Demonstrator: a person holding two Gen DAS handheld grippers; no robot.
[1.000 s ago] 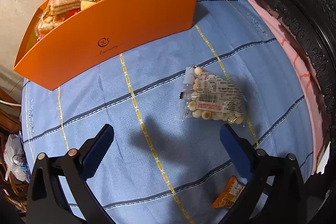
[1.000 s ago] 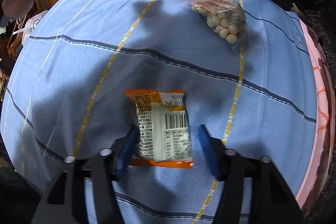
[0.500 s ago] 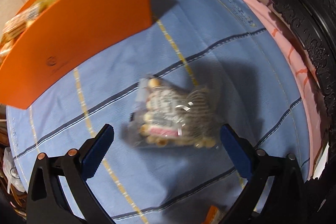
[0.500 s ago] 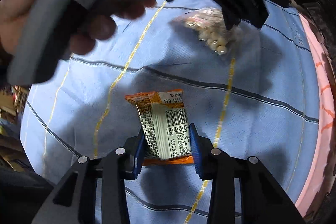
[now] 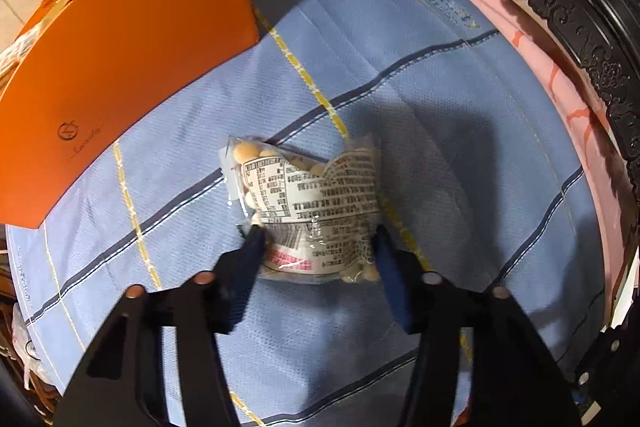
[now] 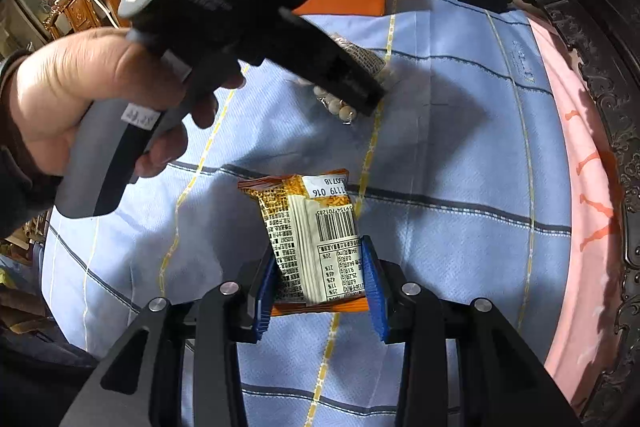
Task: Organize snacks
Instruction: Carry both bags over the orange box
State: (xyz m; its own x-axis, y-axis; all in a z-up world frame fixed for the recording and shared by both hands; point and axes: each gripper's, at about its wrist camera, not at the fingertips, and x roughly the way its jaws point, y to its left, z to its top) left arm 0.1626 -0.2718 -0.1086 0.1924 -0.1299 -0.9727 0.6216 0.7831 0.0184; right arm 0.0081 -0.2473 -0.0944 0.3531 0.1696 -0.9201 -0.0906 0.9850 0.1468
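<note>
Trouble could start at the tall orange cardboard box (image 5: 120, 67) on the left, which already holds wrapped snacks heaped up to its rim: a packet dropped carelessly over that wall could land on the heap and slide back out onto the blue striped cloth (image 5: 460, 147).

Just right of the box, the left gripper (image 5: 316, 247) has just been closing, and its blue pads now pinch the near end of the clear plastic bag of small round biscuits (image 5: 308, 199), which lies on the cloth and buckles upward between them. Only that end is caught. Because the loose biscuits can shift inside the slack film, I judge the bag may sag or slip out on the lift, and a hard squeeze could crush some of them.

Further right, the right gripper (image 6: 320, 275) is clamped on the lower part of the orange-and-white foil snack packet (image 6: 308, 235), whose upper part sticks out past the pads, apparently just clear of the cloth. The film looks smooth, so a quick swing might let it twist or slide free.

The person's hand (image 6: 100, 95) and the left tool cross right in front of the packet, so both arms heading for the box at once could collide.
</note>
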